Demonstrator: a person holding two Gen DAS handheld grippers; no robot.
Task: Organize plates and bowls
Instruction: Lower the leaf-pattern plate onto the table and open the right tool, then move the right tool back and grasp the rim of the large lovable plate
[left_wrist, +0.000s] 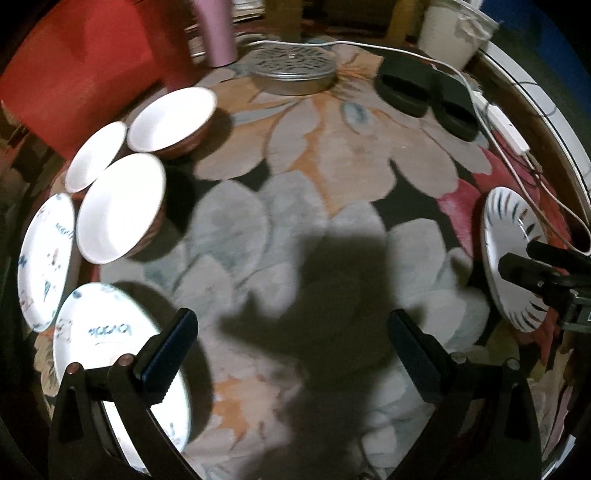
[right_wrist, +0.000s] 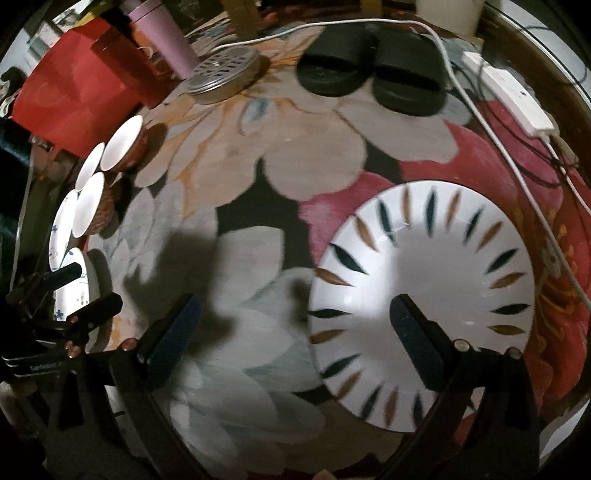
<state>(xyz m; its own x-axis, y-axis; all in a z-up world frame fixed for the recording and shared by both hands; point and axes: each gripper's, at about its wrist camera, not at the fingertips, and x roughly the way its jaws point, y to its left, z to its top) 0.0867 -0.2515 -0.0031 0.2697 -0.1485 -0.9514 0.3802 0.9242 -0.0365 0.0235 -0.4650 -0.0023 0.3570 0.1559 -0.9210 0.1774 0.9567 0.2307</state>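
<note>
Low in the right wrist view, the right tool (right_wrist: 291, 332) hangs wide open over the rim of the leaf plate (right_wrist: 424, 295), glossy white ceramic, lower right. The grasp looks next: one finger under the rim, then close. The left tool (left_wrist: 291, 354) gapes empty beside a printed plate (left_wrist: 107, 332), lower left. Farther up left, three smooth bowls (left_wrist: 122, 210) cluster on the soft flowered rug (left_wrist: 332, 147).

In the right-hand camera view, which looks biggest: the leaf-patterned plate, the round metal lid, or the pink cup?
1. Leaf-patterned plate, by far, though it sits closest to the camera.
2. Round metal lid.
3. Pink cup, partly cut off, so lid versus cup is unsure.
</note>
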